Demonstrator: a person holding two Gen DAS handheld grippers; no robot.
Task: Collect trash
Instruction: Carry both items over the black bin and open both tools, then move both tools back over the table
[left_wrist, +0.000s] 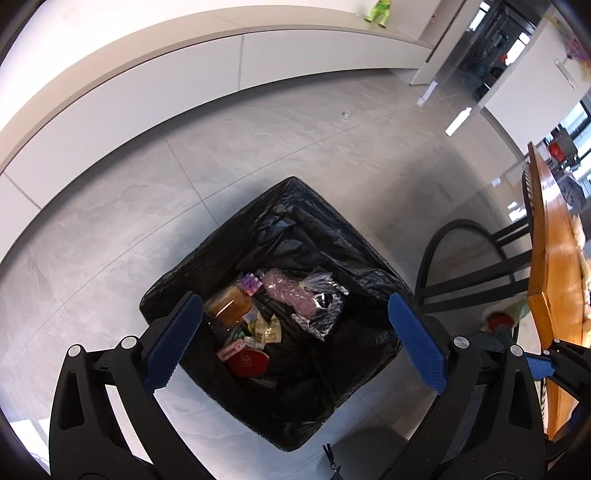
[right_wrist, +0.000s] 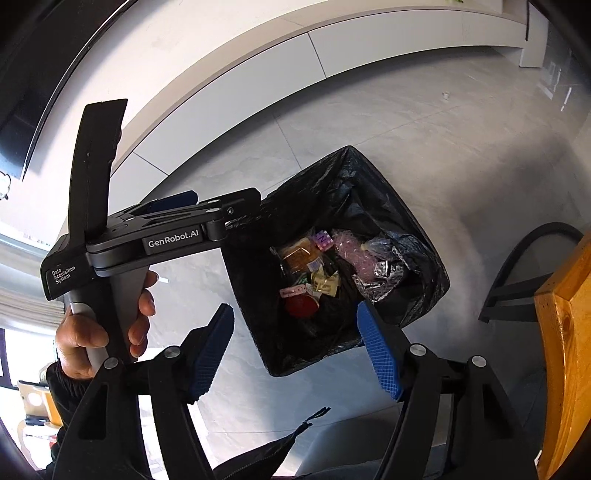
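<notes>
A square bin lined with a black bag (left_wrist: 332, 236) stands on the grey tile floor; it also shows in the right wrist view (right_wrist: 369, 177). Inside lie several pieces of trash: an orange-brown packet (left_wrist: 229, 304), a pink wrapper (left_wrist: 291, 295), crumpled foil (left_wrist: 325, 314), a red lid (left_wrist: 247, 362). My left gripper (left_wrist: 295, 339) is open and empty above the bin. My right gripper (right_wrist: 295, 350) is open and empty above the bin's near edge. The left gripper's body (right_wrist: 166, 236) shows in the right wrist view, held by a hand.
A wooden table edge (left_wrist: 554, 266) (right_wrist: 561, 332) is at the right, with a black chair frame (left_wrist: 472, 266) beside the bin. A long white cabinet (left_wrist: 147, 99) runs along the back. A small white scrap (left_wrist: 346, 115) lies on the floor.
</notes>
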